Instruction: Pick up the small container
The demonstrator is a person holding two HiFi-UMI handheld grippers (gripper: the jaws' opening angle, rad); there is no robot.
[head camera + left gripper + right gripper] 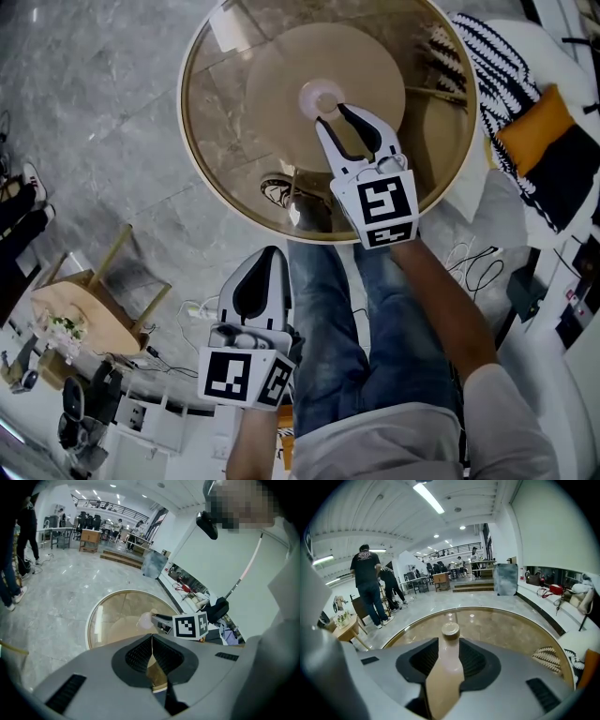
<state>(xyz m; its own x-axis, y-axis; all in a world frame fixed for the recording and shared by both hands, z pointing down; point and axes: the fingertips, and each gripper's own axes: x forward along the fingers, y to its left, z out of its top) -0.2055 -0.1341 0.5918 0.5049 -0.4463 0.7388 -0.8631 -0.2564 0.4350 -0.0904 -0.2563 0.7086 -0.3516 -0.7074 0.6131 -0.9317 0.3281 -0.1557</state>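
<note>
The small container (322, 97), a pale little bottle with a round cap, stands upright near the middle of the round glass table (225, 122). My right gripper (335, 115) reaches over the table, its jaws spread, with the fingertips just short of the bottle. In the right gripper view the container (450, 631) rises in the gap of that gripper (449, 642), and the pads stand clear of it. My left gripper (270, 255) hangs off the table beside the person's leg, jaws shut on nothing. Its own view shows the left gripper (151, 642) closed, with the container (146, 619) far ahead.
The table has a gold rim and a round tan base under the glass. A striped black-and-white throw (497, 75) and an orange cushion (536, 127) lie at the right. A small wooden side table (80, 309) and cables (473, 262) are on the floor. People (370, 581) stand far off.
</note>
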